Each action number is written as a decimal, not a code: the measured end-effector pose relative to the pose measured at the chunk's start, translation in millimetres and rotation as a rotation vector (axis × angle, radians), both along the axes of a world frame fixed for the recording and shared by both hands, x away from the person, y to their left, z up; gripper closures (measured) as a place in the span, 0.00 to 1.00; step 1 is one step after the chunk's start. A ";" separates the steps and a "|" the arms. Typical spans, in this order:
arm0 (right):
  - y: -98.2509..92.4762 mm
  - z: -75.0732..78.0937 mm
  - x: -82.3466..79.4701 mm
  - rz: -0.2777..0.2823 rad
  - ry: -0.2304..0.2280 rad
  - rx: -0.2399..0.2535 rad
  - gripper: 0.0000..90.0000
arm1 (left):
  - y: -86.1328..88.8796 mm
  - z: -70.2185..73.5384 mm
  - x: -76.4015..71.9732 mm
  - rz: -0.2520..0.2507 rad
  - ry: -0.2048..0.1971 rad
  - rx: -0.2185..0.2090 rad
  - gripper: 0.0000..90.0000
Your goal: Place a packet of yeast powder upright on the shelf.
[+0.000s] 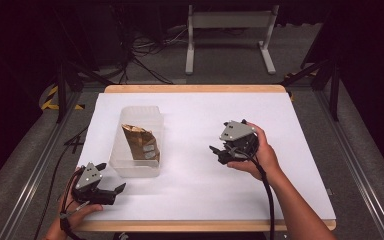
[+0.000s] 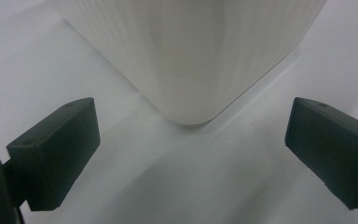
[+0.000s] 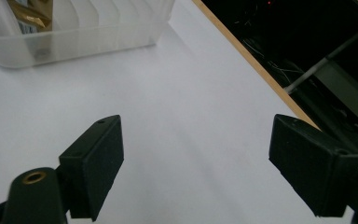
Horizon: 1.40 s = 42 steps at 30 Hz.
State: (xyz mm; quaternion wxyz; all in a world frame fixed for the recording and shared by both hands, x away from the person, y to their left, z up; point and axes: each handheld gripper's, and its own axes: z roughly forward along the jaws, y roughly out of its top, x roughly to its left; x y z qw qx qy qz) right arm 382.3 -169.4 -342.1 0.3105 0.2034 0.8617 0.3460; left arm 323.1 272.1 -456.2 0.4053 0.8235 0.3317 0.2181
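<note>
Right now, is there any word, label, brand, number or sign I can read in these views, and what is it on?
No text can be read.
Brown packet in the clear plastic bin: two pale grey patches on its lower part, too small and blurred to tell if they carry print.
Left gripper and right gripper, both open: no markings legible.
White table sheet: no print.

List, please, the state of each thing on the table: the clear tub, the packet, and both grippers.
clear plastic tub: upright on the white table, no lid on it.
brown packet: inside the tub, leaning, top crumpled.
left gripper: open, nothing between the jaws, near the tub's corner, apart from it.
right gripper: open, nothing between the jaws, apart from the tub.
</note>
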 end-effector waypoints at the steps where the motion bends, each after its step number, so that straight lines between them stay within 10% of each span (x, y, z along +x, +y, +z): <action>1: -6.7 -2.8 -1.0 -0.009 0.004 0.002 0.20 | 0.0 0.1 0.2 0.000 0.000 0.003 0.04; 42: -122.2 -49.8 -56.8 -0.204 0.026 0.147 0.16 | -3.3 0.8 0.6 -0.001 0.005 -0.002 0.04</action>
